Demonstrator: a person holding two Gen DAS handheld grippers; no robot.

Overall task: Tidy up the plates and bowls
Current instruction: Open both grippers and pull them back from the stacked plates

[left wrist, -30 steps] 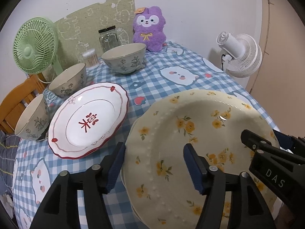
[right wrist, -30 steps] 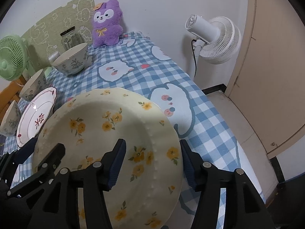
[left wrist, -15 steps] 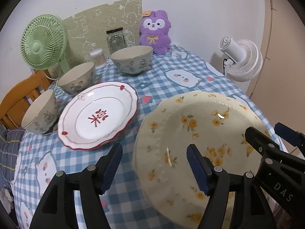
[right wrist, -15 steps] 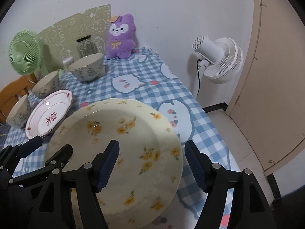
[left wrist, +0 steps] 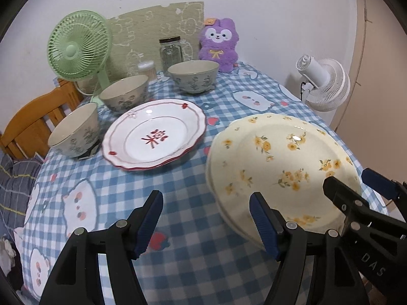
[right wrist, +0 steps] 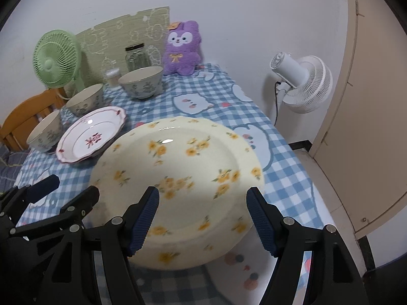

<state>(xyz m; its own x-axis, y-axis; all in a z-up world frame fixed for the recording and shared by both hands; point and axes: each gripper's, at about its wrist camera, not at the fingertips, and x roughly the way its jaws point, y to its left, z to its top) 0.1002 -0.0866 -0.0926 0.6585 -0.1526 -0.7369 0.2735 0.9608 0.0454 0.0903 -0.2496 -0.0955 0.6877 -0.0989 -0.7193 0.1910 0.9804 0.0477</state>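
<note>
A cream plate with yellow flowers lies on top of another like it, on the near right of the checked tablecloth. My left gripper hovers open in front of its left rim, pads apart and touching nothing. At the plate's near edge my right gripper is open too, and it also shows in the left wrist view. A white plate with a red rim sits to the left. Three grey floral bowls stand behind it.
Along the back wall are a green fan, a glass jar, a small swab pot and a purple plush toy. A white fan stands past the table's right edge. A wooden chair is at the left.
Both grippers have drawn back and slightly up from the flowered plate, and their jaws have widened. The plate now lies farther ahead of the fingers.
</note>
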